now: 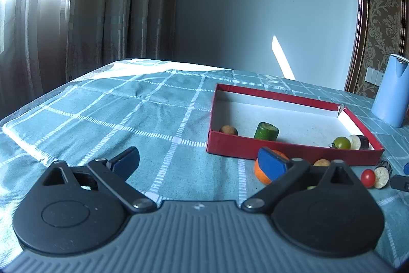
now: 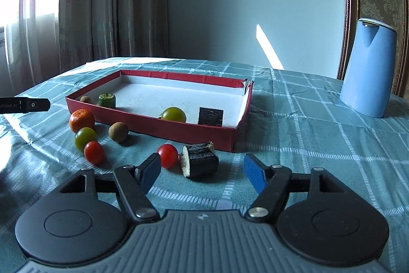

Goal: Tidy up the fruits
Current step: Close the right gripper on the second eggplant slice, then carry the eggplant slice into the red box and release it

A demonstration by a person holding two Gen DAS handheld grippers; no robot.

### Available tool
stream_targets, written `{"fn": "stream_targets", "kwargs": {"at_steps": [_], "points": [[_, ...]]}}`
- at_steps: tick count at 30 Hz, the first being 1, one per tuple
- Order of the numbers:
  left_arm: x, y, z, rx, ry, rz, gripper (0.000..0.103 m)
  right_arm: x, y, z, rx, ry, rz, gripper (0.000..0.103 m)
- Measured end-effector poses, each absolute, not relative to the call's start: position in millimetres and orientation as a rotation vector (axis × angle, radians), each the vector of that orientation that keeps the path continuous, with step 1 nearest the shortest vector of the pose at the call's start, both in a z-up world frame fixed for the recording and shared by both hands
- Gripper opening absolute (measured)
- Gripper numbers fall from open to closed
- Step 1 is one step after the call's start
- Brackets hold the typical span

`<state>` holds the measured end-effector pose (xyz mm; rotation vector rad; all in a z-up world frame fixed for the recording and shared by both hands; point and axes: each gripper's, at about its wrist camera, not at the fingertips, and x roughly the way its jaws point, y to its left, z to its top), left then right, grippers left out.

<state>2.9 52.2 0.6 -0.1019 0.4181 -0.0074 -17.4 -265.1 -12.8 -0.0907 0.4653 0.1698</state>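
Observation:
A red box [image 2: 163, 128] with a white floor holds a brown fruit [image 2: 85, 99], a cucumber piece [image 2: 107, 100], a green tomato [image 2: 174, 114] and an eggplant piece [image 2: 210, 116]. On the cloth in front lie an orange [image 2: 81, 120], a green tomato [image 2: 85, 138], a brown fruit [image 2: 118, 132], two red tomatoes [image 2: 94, 152] [image 2: 167, 155] and an eggplant piece [image 2: 200, 162]. My right gripper [image 2: 202, 174] is open and empty, just short of that eggplant piece. My left gripper [image 1: 199, 163] is open and empty, its right finger in front of the orange [image 1: 262, 172], left of the box [image 1: 291, 151].
A blue kettle [image 2: 368, 68] stands at the back right of the table. A teal checked cloth [image 2: 319, 134] covers the table. Curtains hang behind on the left, a wall behind. The left gripper's tip [image 2: 28, 105] shows at the left edge of the right wrist view.

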Motion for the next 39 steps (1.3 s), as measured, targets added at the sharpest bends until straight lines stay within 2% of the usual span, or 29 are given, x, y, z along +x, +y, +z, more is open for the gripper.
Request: {"fn": "stream_targets", "kwargs": {"at_steps": [4,7,8,9,12,20,28,39], "points": [[5,53,0,-0.106,0.43,-0.016,0.099,-8,-261,-16,-0.133,0.485,0.192,0.055],[6,53,0,-0.106,0.433,-0.016,0.099,-1,-258,-17,-0.152,0.502,0.195,0.055],[6,52,-1,-0.104,0.435,-0.016,0.099,1,-258,-18,-0.153,0.514,0.196,0.051],[7,52,-1,-0.103,0.438,-0.015,0.099,3,-258,-19,-0.152,0.525,0.197,0.042],[7,52,-1,-0.101,0.441,-0.013,0.099,7,-259,-19,-0.143,0.53,0.188,0.03],[7,51,-1,-0.101,0.441,-0.009,0.101,-3,-265,-11,-0.085,0.482,0.19,0.029],[9,51,-2,-0.091,0.452,-0.011,0.101,5,-252,22,-0.011,0.381,0.254,0.029],[9,52,-2,-0.1,0.456,-0.017,0.101,72,-198,15,-0.095,0.448,0.298,0.029]]}}
